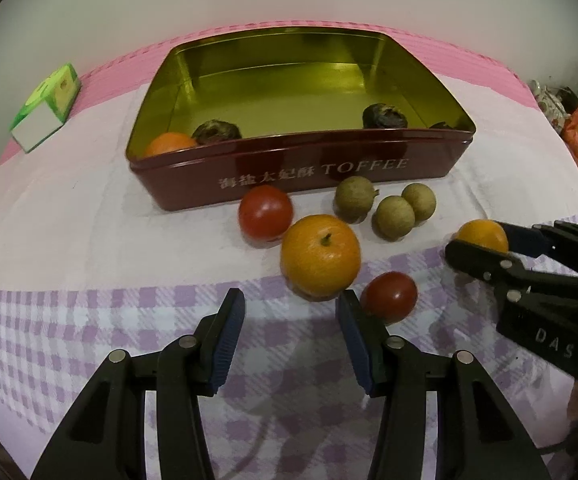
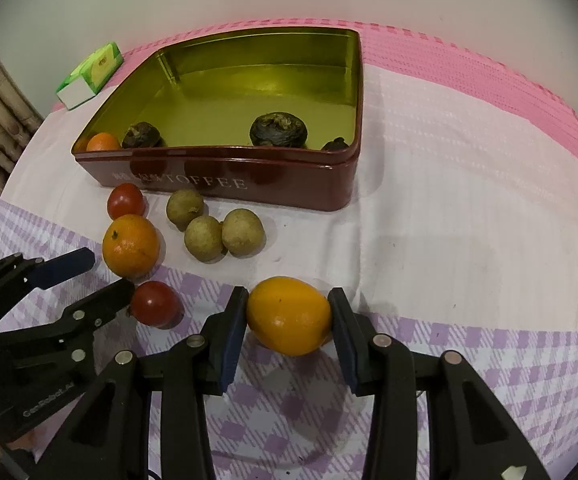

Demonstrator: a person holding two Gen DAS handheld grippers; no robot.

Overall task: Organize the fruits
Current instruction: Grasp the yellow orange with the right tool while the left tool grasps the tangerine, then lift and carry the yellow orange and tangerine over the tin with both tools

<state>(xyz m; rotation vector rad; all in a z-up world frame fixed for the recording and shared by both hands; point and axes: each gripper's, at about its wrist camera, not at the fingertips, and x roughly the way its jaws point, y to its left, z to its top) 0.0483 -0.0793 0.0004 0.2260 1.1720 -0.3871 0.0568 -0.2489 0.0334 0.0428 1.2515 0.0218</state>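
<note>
Between the pads of the right gripper (image 2: 289, 316) sits a yellow-orange fruit (image 2: 289, 314), both pads touching its sides, so it looks pinched, low over the checked cloth of the desk (image 2: 489, 240). Ahead and to the left of that gripper stands the open toffee tin (image 2: 225, 178), already holding an orange and some dark fruits. The left gripper (image 1: 291, 322) is spread and holds nothing; a large orange (image 1: 321, 254) lies just ahead of its fingertips, and a red tomato (image 1: 389, 296) is just beside its right finger. The smooth round fruit could slip from a light pinch during the carry. If the left gripper advances carelessly, it could nudge the tomato and set it rolling.
</note>
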